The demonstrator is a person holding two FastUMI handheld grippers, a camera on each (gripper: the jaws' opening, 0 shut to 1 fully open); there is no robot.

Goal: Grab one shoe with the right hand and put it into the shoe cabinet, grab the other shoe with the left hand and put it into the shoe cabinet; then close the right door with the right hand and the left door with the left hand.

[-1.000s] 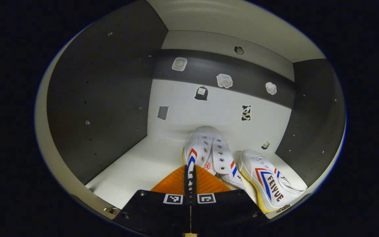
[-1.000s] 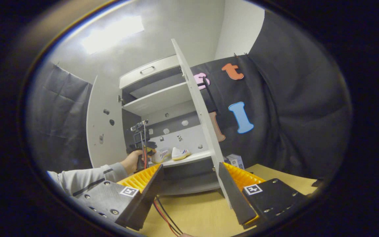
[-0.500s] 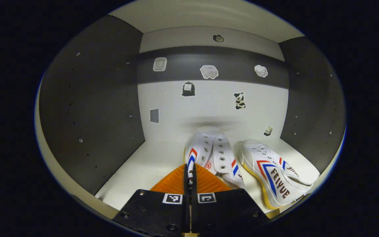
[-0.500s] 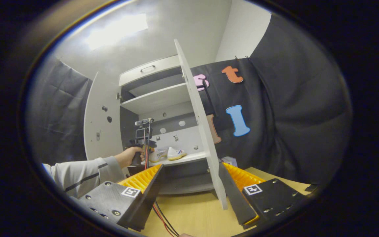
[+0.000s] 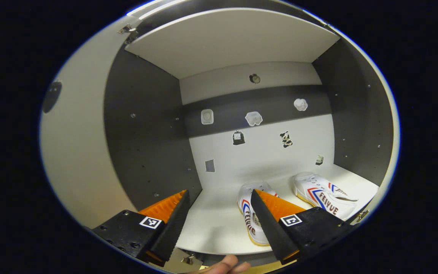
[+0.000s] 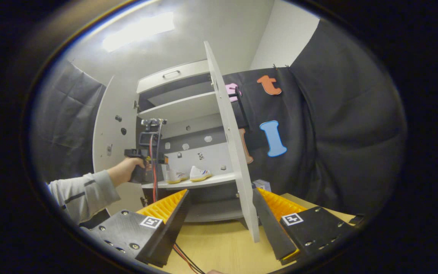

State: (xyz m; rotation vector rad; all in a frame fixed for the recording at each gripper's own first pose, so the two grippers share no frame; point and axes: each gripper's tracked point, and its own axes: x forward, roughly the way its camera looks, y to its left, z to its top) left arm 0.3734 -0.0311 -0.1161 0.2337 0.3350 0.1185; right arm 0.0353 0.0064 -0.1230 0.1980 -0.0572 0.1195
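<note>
Landmark: cabinet [image 6: 188, 108], standing with both doors swung out.
Left shoe [image 5: 250, 213]: lying on the cabinet's lower shelf [image 5: 211, 224], near its front edge, just beside the other shoe.
Left shoe axis: running front to back, toe pointing at the cabinet's rear wall, heel toward the opening.
Right shoe [image 5: 323, 195]: lying on the same shelf toward the cabinet's right wall, axis slanting, toe pointing inward and back.
Left gripper [image 5: 219, 219]: hovering at the cabinet's mouth, fingers spread and gripping nothing; the left shoe is showing between and behind them.
Right gripper [image 6: 221, 219]: hanging in front of the cabinet, fingers spread and empty, with the right door [image 6: 231, 140] showing edge-on between them.
Left door [image 6: 110, 140]: standing wide beside the sleeve [image 6: 84, 190].
Stage, as judged: both shoes seem placed; doors are waiting to be closed.
Risk one: the left shoe's heel is sitting close to the shelf front, so a closing door may be catching it.
Risk two: the right gripper may be striking the thin door edge rather than pushing its face.
</note>
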